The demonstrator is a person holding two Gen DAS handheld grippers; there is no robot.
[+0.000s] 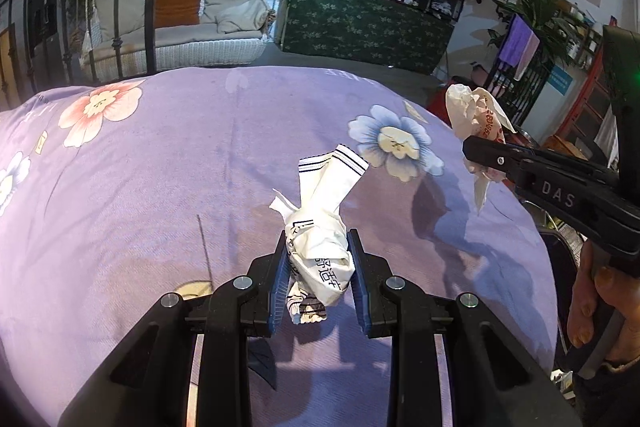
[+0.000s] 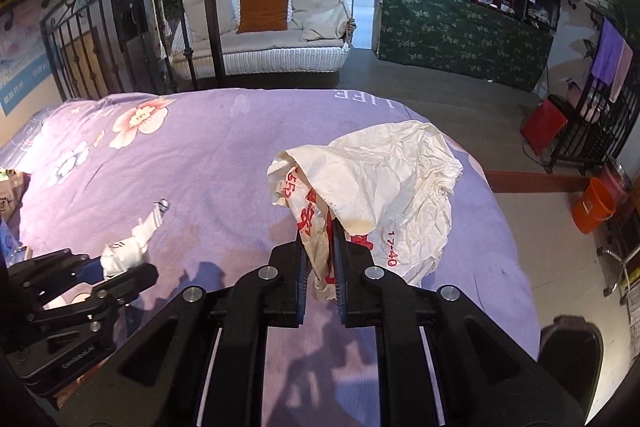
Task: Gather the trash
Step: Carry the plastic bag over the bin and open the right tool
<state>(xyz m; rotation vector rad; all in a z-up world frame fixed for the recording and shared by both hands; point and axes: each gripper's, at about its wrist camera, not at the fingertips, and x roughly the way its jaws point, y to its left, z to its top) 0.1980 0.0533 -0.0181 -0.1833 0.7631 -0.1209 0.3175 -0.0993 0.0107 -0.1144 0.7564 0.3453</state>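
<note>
My left gripper (image 1: 319, 259) is shut on a crumpled white wrapper with dark print (image 1: 324, 215), held above the purple flowered bedspread (image 1: 160, 187). My right gripper (image 2: 320, 255) is shut on a crumpled white paper bag with red print (image 2: 384, 187), lifted over the bed's right side. In the left wrist view the right gripper (image 1: 478, 151) comes in from the right with the red-print bag (image 1: 472, 115) hanging from it, and a hand (image 1: 596, 303) grips its handle. The right wrist view shows the left gripper (image 2: 116, 269) low at the left, holding the white wrapper (image 2: 136, 239).
A black iron bed rail (image 2: 120, 39) runs along the bed's far left. Beyond the bed stand a white wicker swing sofa (image 2: 272, 27) and a green-covered counter (image 2: 460, 35). An orange bucket (image 2: 594, 205) and a red box (image 2: 544, 121) sit on the floor at the right.
</note>
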